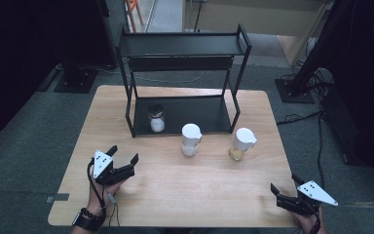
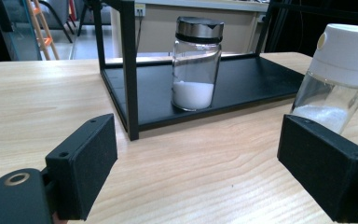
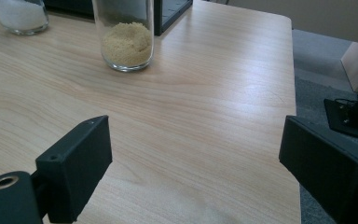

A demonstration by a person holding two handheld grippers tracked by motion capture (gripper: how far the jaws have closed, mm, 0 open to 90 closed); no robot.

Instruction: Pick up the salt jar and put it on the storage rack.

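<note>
Glass jars, three in all, stand on this table. One jar with a dark metal lid (image 1: 156,118) holds white powder and stands on the lower shelf of the black metal rack (image 1: 185,45), near its left post. Two jars have white caps: the one with white grains (image 1: 191,140) stands on the wood just in front of the rack, and the one with yellow grains (image 1: 241,143) stands to the right of it, also on the wood and apart from the rack. The rack has two shelves and the upper one is bare.

Two grippers are here. The left gripper (image 1: 124,155) is above the left front part of the table with its jaws spread wide and nothing between them; in the left gripper view the dark-lidded jar is straight ahead and the white-capped jar is near its right jaw. The right gripper (image 1: 285,184) is at the right front corner, jaws also spread and holding nothing.

The table (image 1: 175,195) is of light wood with rounded corners. Grey carpet (image 1: 24,161) is around it, with black stand bases and cables on the floor at the back and right. A wide free area of wood lies between the grippers and the jars.
</note>
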